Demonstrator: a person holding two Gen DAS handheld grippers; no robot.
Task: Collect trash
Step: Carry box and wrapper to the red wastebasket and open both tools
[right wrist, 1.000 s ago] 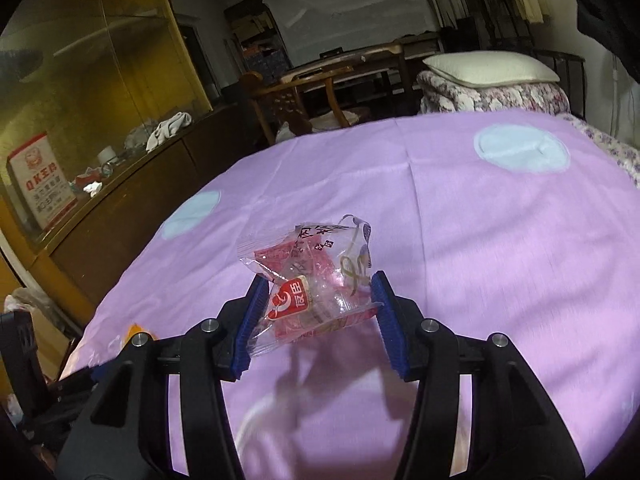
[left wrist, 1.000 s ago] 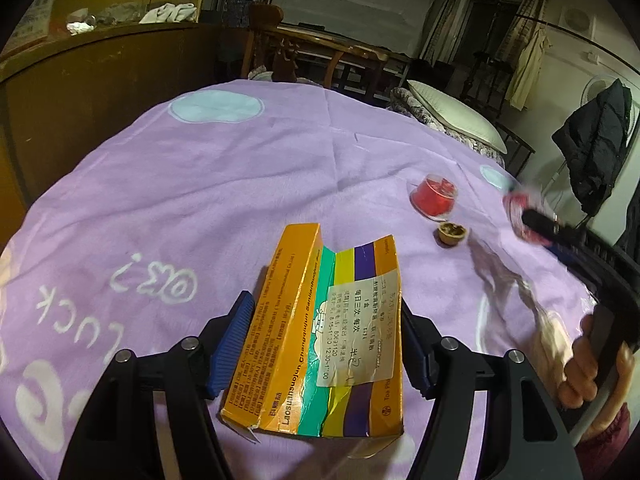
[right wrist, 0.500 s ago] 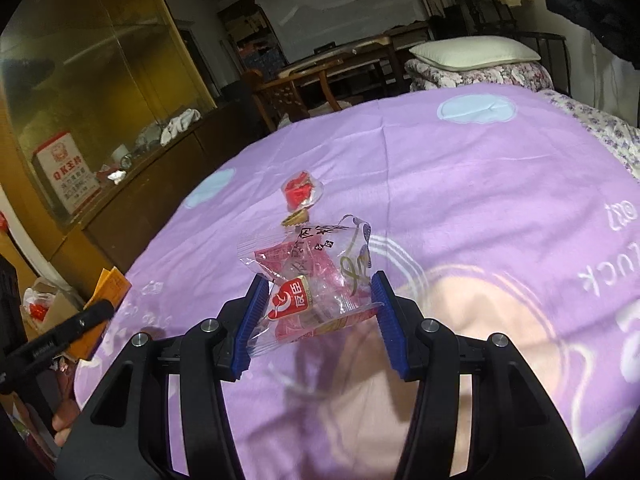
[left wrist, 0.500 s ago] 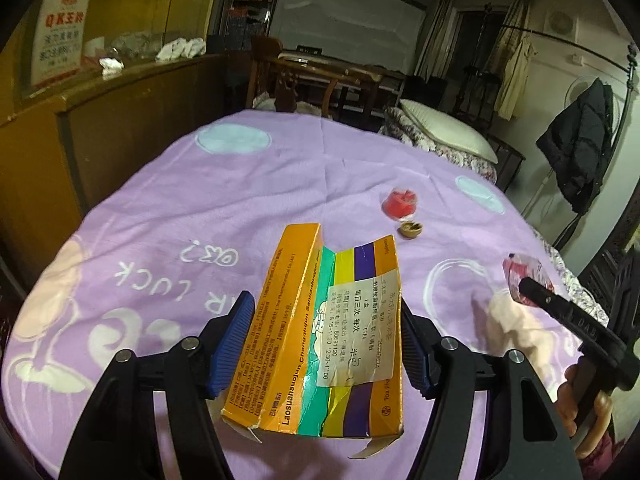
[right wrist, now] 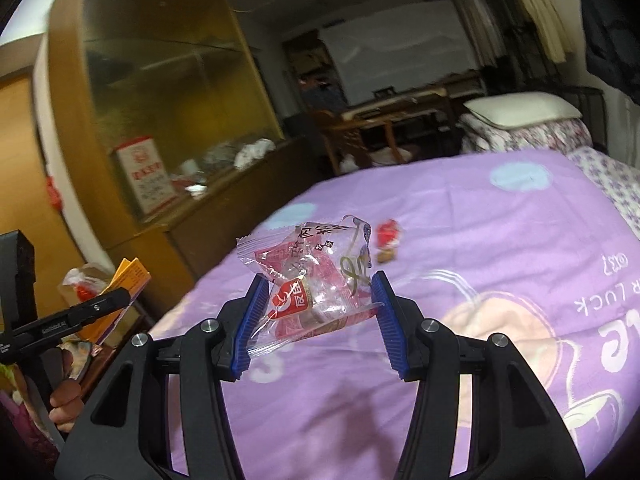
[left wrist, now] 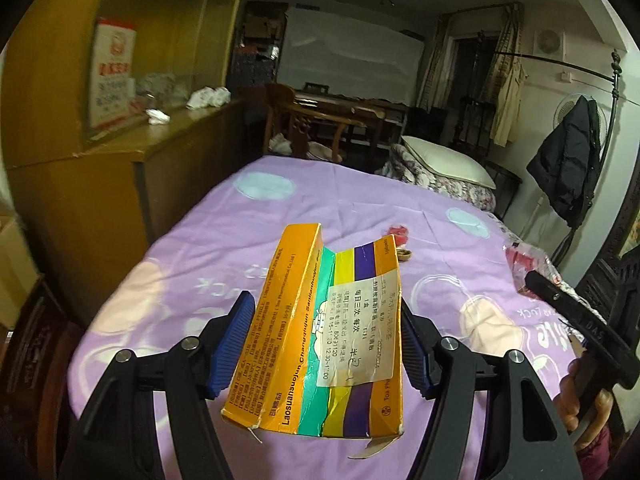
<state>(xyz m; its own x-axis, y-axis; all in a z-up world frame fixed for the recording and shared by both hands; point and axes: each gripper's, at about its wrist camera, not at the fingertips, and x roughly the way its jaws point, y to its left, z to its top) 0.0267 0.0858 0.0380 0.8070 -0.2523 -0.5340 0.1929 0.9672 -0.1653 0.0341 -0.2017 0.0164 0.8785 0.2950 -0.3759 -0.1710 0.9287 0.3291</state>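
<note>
Left gripper [left wrist: 326,344]: blue pads clamped on an orange medicine box [left wrist: 320,336], flattened, striped green, yellow and purple, white label on its face; held in the air above the bed, torn flap hanging from its lower edge. Right gripper [right wrist: 318,314]: pads pressed on a clear plastic wrapper [right wrist: 310,280] with red print, crumpled, lifted off the purple bedsheet [right wrist: 500,240]. Left on the sheet, well beyond both grippers: small red wrapper [right wrist: 388,234] with a small brown piece [right wrist: 386,257] just beside it. Farther back: white pillow [left wrist: 448,160] at the head of the bed; wooden cabinet [left wrist: 120,184] along the left side; dark jacket [left wrist: 572,176] hung at the right.
</note>
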